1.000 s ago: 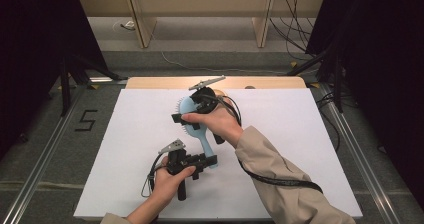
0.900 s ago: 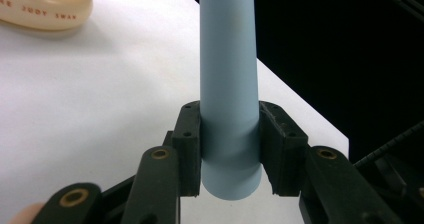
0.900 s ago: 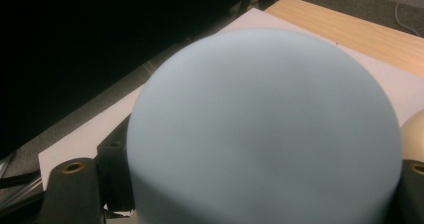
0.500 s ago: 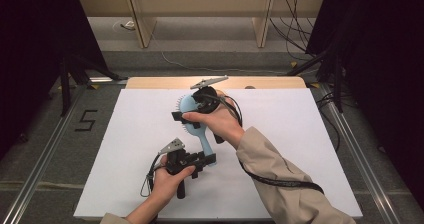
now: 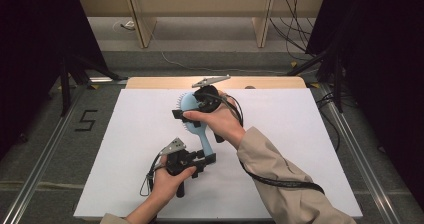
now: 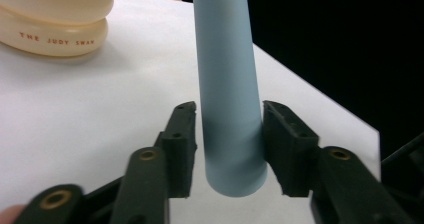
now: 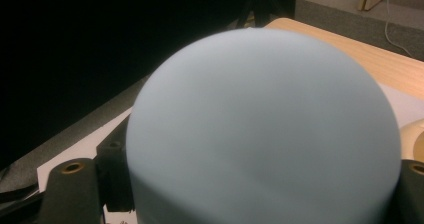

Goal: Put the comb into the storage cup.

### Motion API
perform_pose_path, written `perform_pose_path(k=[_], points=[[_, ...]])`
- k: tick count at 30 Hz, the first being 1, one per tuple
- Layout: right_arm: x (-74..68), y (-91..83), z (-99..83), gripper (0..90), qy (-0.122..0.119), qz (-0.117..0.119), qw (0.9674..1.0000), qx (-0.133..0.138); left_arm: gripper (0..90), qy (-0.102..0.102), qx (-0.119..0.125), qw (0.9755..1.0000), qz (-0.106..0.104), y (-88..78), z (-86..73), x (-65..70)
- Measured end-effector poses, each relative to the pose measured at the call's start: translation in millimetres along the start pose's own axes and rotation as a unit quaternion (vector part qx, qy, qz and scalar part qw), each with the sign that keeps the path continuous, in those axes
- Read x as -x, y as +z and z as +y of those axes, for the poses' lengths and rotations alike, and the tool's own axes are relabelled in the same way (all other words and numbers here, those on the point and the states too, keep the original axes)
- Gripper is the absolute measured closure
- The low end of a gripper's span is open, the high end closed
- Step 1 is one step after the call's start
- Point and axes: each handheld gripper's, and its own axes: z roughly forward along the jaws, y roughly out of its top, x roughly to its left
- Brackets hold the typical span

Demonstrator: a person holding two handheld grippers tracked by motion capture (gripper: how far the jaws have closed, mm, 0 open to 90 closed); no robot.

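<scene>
A light blue hairbrush (image 5: 205, 140) is held above the white table, bristles toward the left. My right gripper (image 5: 192, 106) is shut on its round head (image 7: 265, 129), which bulges between the jaws in the right gripper view. My left gripper (image 5: 207, 161) sits at the end of the handle (image 6: 227, 84). Its jaws have just been opening, and the handle stands between the pads (image 6: 182, 144) with a thin gap on one side.
A cream ribbed object (image 6: 55, 19) with red lettering rests on the white sheet (image 5: 125, 149) beyond the handle. A wooden strip (image 5: 150, 82) edges the table's far side. Dark stands and cables flank the table, and metal rails run along both sides.
The left gripper's jaws stand a little wider around the handle's end than before. Both hands and the brush have kept their places.
</scene>
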Motion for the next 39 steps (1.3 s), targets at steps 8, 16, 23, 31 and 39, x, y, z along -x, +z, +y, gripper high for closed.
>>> perform_pose_path(k=[8,16,23,31,39], points=[[3.0,-3.0,1.7,24.5,0.002,-0.012,0.9997,0.020,25.2,0.034,-0.012,0.9991,0.023,-3.7,3.2,4.6],[7.5,-7.9,3.8,24.5,-0.002,-0.029,0.9987,0.042,12.6,0.088,-0.039,0.9933,0.065,-12.2,4.5,4.5],[11.8,-11.9,3.9,24.5,-0.006,-0.044,0.9966,0.070,2.1,0.116,-0.047,0.9894,0.074,-23.5,6.6,-0.9],[16.8,-16.4,2.9,24.5,-0.005,-0.056,0.9947,0.087,0.0,0.117,-0.042,0.9880,0.091,-35.1,7.4,-10.6],[23.5,-20.1,0.8,24.5,-0.003,-0.066,0.9933,0.095,0.0,0.114,-0.035,0.9860,0.116,-44.9,8.1,-17.6]])
